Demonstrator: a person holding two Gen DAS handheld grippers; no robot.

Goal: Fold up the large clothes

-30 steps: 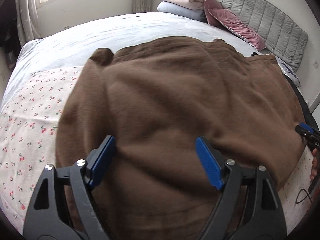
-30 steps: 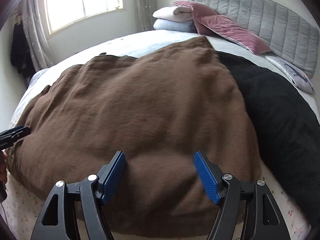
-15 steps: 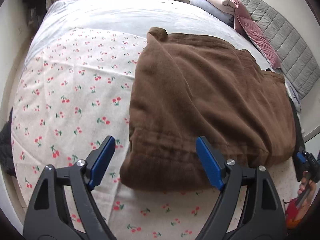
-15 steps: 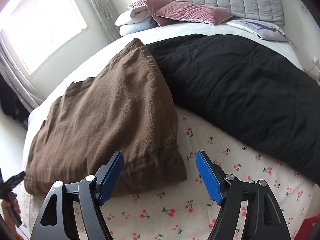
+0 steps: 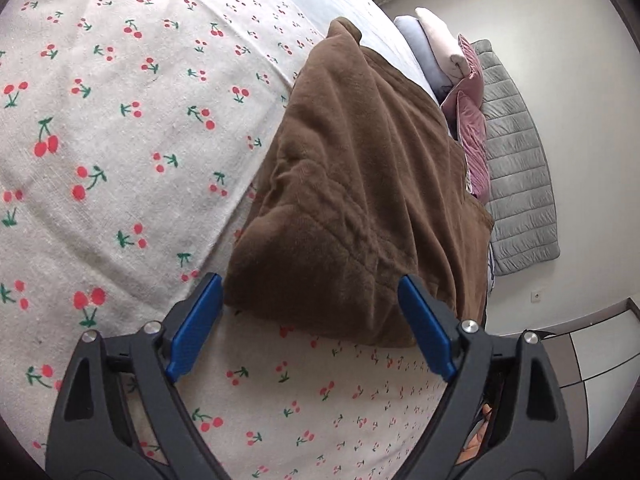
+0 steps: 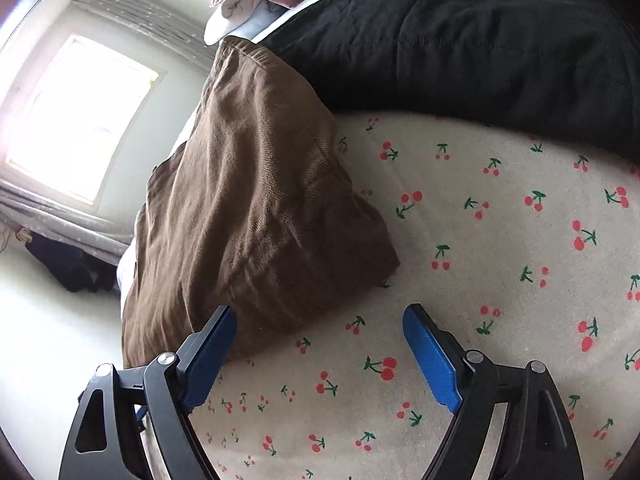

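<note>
A large brown garment [image 5: 360,184] lies folded in a thick pad on the cherry-print sheet [image 5: 120,140]. My left gripper [image 5: 310,312] is open and empty, its jaws straddling the garment's near left corner just above the sheet. The garment also shows in the right wrist view [image 6: 248,208]. My right gripper [image 6: 320,348] is open and empty at the garment's near right corner, its left finger [image 6: 208,356] against the near edge and its right finger over bare sheet [image 6: 500,260].
A black quilt [image 6: 480,32] lies on the bed to the right of the brown garment. Pink and pale pillows [image 5: 464,92] and a grey padded headboard [image 5: 516,168] are at the far end. A bright window [image 6: 76,116] is on the left wall.
Both grippers drew back off the top of the garment, tilted and dropped low to its near corners. The garment lies where it was, still folded.
</note>
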